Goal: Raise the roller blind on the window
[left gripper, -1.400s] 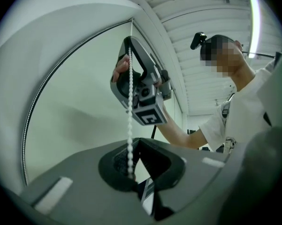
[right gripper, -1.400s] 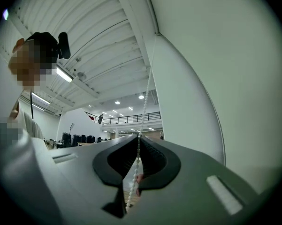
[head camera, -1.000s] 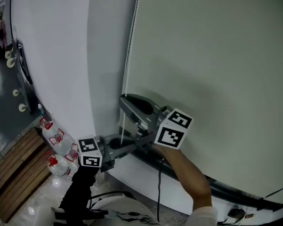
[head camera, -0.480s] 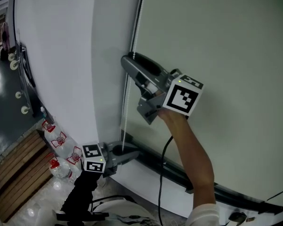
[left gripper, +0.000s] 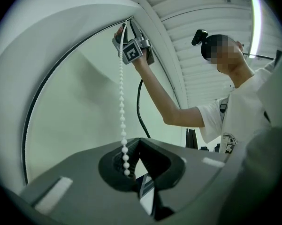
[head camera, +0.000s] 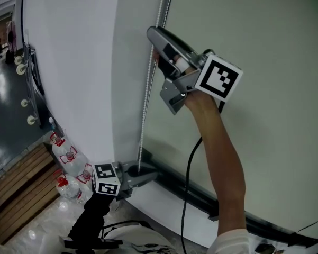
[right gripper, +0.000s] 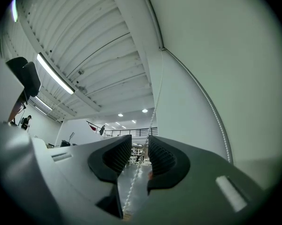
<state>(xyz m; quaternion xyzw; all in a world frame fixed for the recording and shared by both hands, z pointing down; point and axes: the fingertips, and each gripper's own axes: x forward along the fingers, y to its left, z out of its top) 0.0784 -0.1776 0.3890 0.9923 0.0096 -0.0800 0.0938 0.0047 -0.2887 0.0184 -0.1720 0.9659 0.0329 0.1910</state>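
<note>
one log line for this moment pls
left gripper: shut on bead chain, low | right gripper: high on chain, jaws just closing, chain between, not clamped | roller blind: lowered

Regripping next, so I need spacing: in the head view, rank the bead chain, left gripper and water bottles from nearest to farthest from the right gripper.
1. Bead chain: between the fingers of the right gripper, which have just been closing but don't pinch it.
2. Left gripper: directly below, clamped low on the chain.
3. Water bottles: lowest, leftward on the floor.
</note>
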